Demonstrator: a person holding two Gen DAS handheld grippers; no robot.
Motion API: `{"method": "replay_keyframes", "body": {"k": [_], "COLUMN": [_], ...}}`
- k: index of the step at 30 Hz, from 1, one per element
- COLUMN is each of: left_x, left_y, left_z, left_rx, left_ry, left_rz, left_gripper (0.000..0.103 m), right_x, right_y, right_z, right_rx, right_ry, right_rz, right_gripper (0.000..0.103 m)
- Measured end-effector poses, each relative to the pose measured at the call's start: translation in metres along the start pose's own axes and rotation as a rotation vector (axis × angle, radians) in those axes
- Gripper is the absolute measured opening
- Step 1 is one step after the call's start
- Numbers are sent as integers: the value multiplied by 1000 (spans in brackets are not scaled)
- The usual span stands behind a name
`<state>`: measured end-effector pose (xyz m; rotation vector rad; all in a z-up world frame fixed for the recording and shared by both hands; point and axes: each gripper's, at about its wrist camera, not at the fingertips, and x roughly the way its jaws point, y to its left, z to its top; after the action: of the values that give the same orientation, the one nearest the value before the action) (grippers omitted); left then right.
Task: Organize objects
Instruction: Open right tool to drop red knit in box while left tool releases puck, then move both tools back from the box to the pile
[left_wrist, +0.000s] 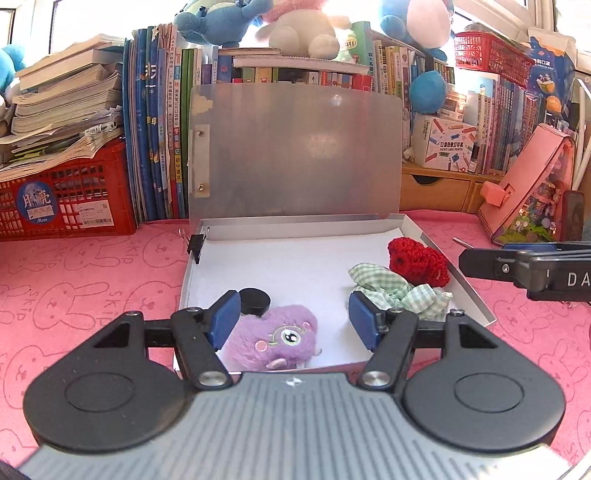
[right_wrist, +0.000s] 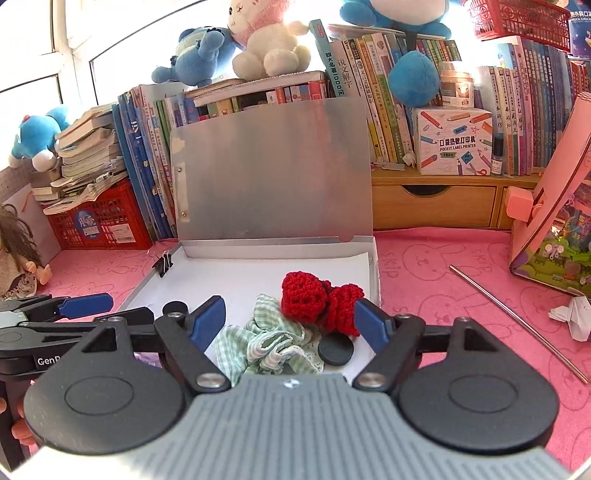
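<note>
Left wrist: both claws (left_wrist: 291, 319) (right_wrist: 290, 325) gape, empty.

The left wrist view looks forward and downward along its own blue-padded left gripper (left_wrist: 293, 319), close over the near edge of the open silver metal box (left_wrist: 461, 277) on the pink rabbit-print tablecloth (left_wrist: 92, 280), facing the bookshelf wall. The right wrist view does likewise along the right gripper (right_wrist: 290, 325), set nearer the box's right edge. Both share the box, its upright lid (right_wrist: 273, 170), the red crocheted bow (right_wrist: 317, 301) and the green checked cloth (left_wrist: 391, 288); each catches the other gripper at its side edge.
</note>
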<state>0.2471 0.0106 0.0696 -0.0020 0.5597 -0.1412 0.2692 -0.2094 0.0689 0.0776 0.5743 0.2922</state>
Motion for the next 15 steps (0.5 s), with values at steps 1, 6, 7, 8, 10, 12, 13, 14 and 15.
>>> {"method": "replay_keyframes", "body": {"k": [1,6,7,8,10,12,13,14,15], "left_x": [-6,-37,-43,-49,-60,-71,-75,-81,-86], "left_y": [-3,-12,-14,-15,-18,-23,-24,-27,-29], "left_z": [-4,-24,-29,-34,-43,-52,-56,-62,-66], "left_rx": [14,47,47,46,50,62,70,78,80], "left_ry": [-2,-14,-14,-15,-14,-20,-22,-24,-25], "left_rz": [-2,-36,-47,-57,-71,-79,-82,-88,-93], "left_gripper": [71,74,74,74,74,75,75,75,76], "right_x": [-7,-39,-45,-50,-60,-69,-74,-77,-80], "right_y": [2,9,9,10,12,13,15,16,18], "right_z": [-3,-19,-23,-26,-34,-42,-47,-51,-55], "right_rx": [-10,-50,-54,-56,-60,-69,-78,-86,-95], "right_ry": [-7,-40,-44,-47,-52,-55,-57,-59,-59], "right_rz": [7,35,41,45,55,58,57,56,56], "right_gripper": [86,87,87,87,88,88,88,88,89]}}
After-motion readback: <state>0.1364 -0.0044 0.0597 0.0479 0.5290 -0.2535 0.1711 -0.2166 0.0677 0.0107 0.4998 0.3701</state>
